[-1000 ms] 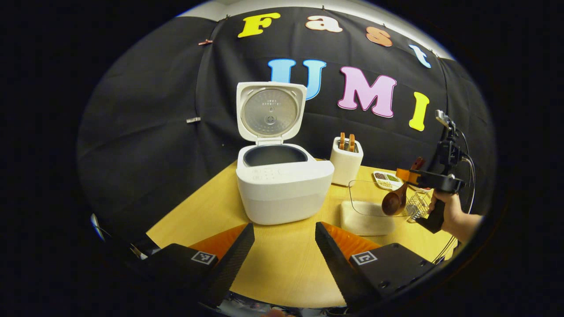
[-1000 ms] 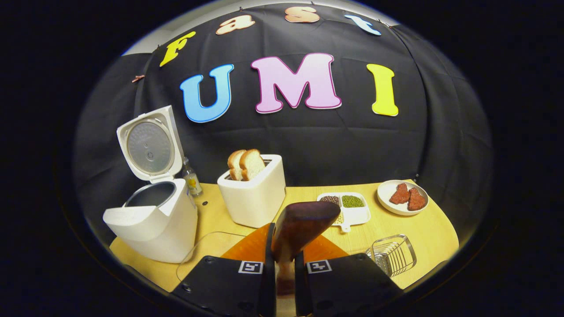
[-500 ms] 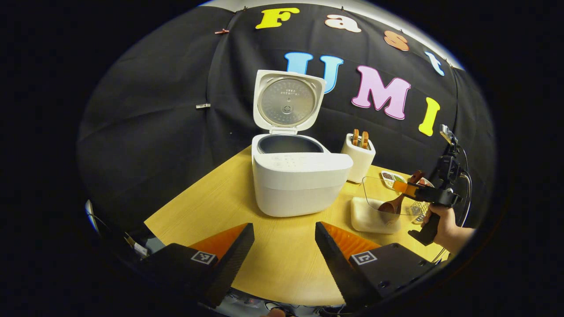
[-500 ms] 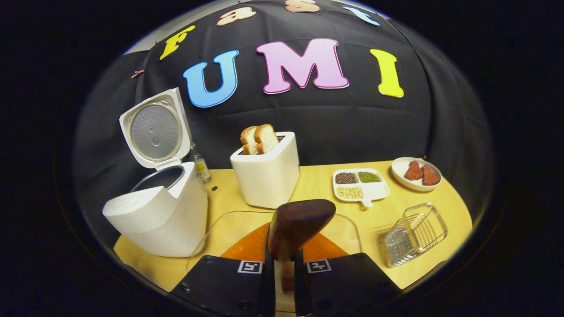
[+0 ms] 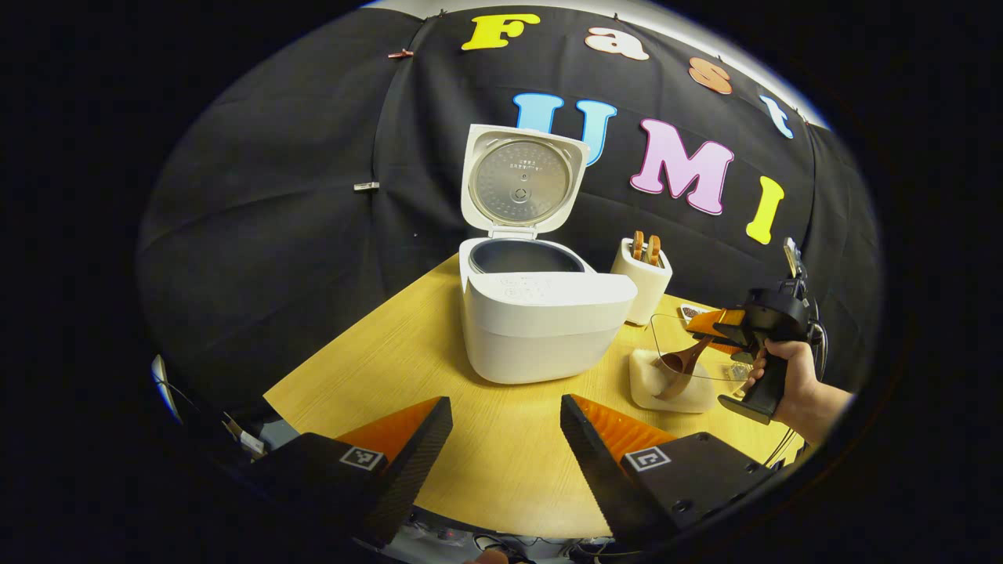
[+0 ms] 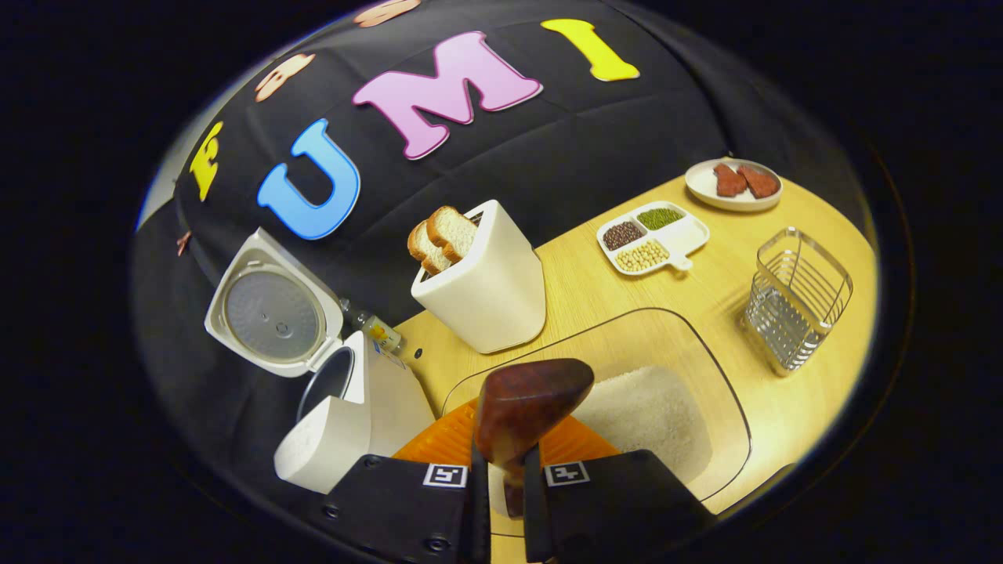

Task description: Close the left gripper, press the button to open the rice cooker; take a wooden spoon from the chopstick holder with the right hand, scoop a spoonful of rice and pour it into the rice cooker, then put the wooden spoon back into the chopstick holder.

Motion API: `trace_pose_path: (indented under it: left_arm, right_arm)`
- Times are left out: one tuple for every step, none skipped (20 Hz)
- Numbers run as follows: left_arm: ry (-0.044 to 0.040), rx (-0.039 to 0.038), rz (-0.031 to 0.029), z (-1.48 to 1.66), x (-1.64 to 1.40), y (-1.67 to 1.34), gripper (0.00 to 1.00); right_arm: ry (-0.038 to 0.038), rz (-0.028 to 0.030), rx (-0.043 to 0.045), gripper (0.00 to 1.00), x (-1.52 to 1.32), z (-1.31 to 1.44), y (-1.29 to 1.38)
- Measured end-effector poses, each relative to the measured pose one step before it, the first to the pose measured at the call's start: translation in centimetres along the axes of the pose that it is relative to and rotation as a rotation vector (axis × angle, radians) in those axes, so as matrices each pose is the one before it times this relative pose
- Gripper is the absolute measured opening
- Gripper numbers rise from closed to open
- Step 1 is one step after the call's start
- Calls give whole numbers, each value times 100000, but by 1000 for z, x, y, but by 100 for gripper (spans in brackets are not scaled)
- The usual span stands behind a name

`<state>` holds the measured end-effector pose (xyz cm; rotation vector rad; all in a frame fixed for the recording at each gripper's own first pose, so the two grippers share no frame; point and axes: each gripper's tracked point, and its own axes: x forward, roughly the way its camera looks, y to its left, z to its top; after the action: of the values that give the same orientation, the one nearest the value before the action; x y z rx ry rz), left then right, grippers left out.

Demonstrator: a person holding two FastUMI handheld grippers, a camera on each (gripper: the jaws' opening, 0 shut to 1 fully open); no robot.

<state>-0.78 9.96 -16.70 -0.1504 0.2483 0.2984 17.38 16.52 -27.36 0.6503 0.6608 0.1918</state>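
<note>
The white rice cooker [image 5: 541, 313] stands in the middle of the table with its lid [image 5: 523, 182] up and its dark pot bare. My left gripper [image 5: 505, 403] hovers open before it, holding nothing. At the right, a hand [image 5: 791, 376] holds my right gripper [image 5: 725, 323], tipped down toward a clear container of rice [image 5: 672, 382]. In the right gripper view my right gripper [image 6: 504, 478] is shut on the handle of the wooden spoon [image 6: 533, 403]. The spoon's bowl hangs just above the white rice [image 6: 650, 411]. The wire chopstick holder [image 6: 795, 298] stands to the right.
A white toaster [image 6: 486, 286] with bread slices stands behind the rice container. Farther back are a sectioned dish of beans [image 6: 652, 235] and a plate of meat pieces [image 6: 733, 184]. A small bottle [image 6: 382, 334] stands between cooker [image 6: 345, 415] and toaster.
My right gripper has dropped and tipped downward, bringing the spoon from above the table into the rice container. My left gripper has shifted a little; it stays open.
</note>
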Motion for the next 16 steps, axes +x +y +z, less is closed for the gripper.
trace_pose_path:
  left_arm:
    - [-142, -156, -65, 95, -7, 116, 96]
    - [30, -102, -273, 5, 54, 65, 96]
    - [-100, -198, -385, 177, 12, 66, 96]
    - [-56, -265, -538, 6, 53, 40, 96]
    - [-9, -368, -635, 173, 39, 53, 96]
    - [-47, -278, -693, 76, 15, 55, 96]
    - [-191, -34, -621, 258, 4, 61, 96]
    - [-401, 234, -648, 254, -30, 78, 96]
    - [-545, 532, -655, 314, -64, 28, 96]
    - [-505, 649, -480, 219, 68, 19, 96]
    - [-477, 597, -523, 288, -120, 109, 96]
    - [-330, 477, -519, 151, -29, 35, 96]
    - [-287, 250, -158, 187, -112, 125, 96]
    - [-360, 38, -303, 171, -81, 153, 96]
    - [-226, -154, -40, 179, -74, 75, 96]
    - [-90, -391, -172, -38, -57, 71, 96]
  right_arm:
    - [-383, 70, 2858, 22, -239, 340, -103]
    - [-229, -8, 3100, 21, -326, 333, -112]
    - [-453, -148, 3409, 17, -313, 426, -240]
    - [-733, -209, 3715, 21, -377, 438, -337]
    - [-671, -751, 3748, 21, -373, 468, -332]
    - [-975, -731, 2797, 21, -577, 511, -265]
    - [-1548, -882, 1749, 21, -421, 667, -305]
    - [-1846, -780, 756, 21, -437, 758, -258]
    - [-1815, -703, 707, 21, -545, 770, -232]
    - [-1700, -581, 1234, 21, -698, 725, 17]
    - [-1582, -184, 1614, 21, -483, 759, -17]
    - [-1536, 332, 1523, 21, -422, 663, 156]
    - [-1438, 112, 1165, 21, -498, 728, 140]
    - [-1368, -300, 934, 21, -546, 859, 64]
    - [-1221, -388, 397, 21, -425, 692, 79]
    - [-1003, -100, 162, 21, -192, 599, 190]
